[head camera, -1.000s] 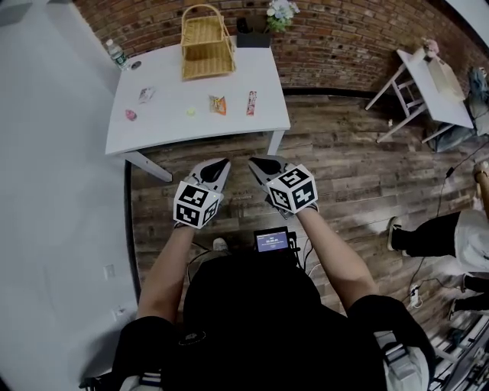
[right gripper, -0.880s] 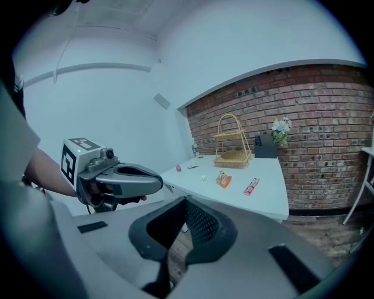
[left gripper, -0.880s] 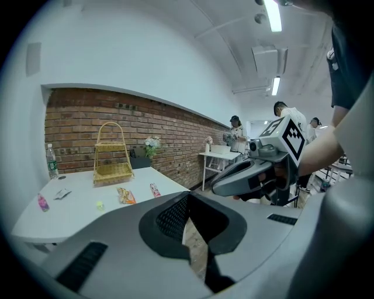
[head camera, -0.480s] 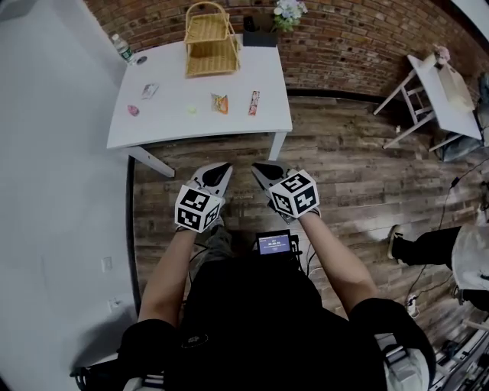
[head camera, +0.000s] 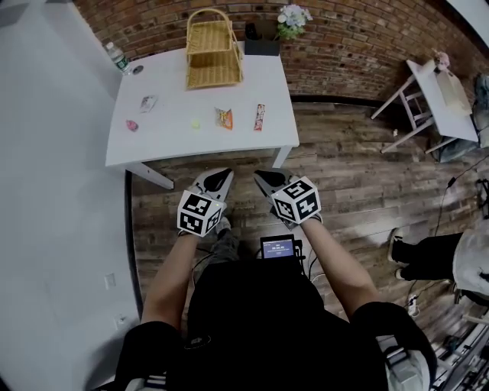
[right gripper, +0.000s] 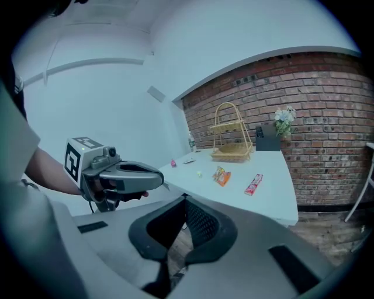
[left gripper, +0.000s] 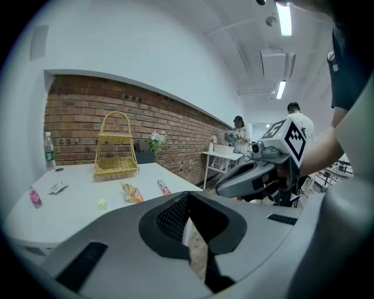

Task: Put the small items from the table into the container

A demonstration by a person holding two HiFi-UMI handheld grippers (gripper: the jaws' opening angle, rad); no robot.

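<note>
Surface: we log a white surface (head camera: 176,145) against the brick wall, ahead of both grippers.
Bottle: a water bottle (head camera: 114,55) stands upright at the far left corner.
Pink item: a small pink item (head camera: 131,125) lies near the left edge.
Silver packet: a silver packet (head camera: 147,103) lies flat, just behind the pink item.
Yellow-green item: a tiny yellow-green item (head camera: 195,122) sits mid-surface, apart from the rest.
Container: a two-tier wicker basket (head camera: 212,50) stands upright at the back edge, well apart from the small items.
Orange packet: an orange packet (head camera: 224,117) lies in front of the basket.
Red bar: a red bar wrapper (head camera: 260,116) lies just right of the orange packet.
Flowers: a flower pot (head camera: 294,15) stands at the back right corner.
Left gripper: the left gripper (head camera: 220,177) hangs over the wood floor, short of the near edge; we read its fingers (left gripper: 172,217) as pressed together with nothing between them.
Right gripper: the right gripper (head camera: 265,179) hangs beside the left one, apart from it; its fingers (right gripper: 200,225) are likewise together and hold nothing.
Side table: a second white table (head camera: 439,88) stands far right.
</note>
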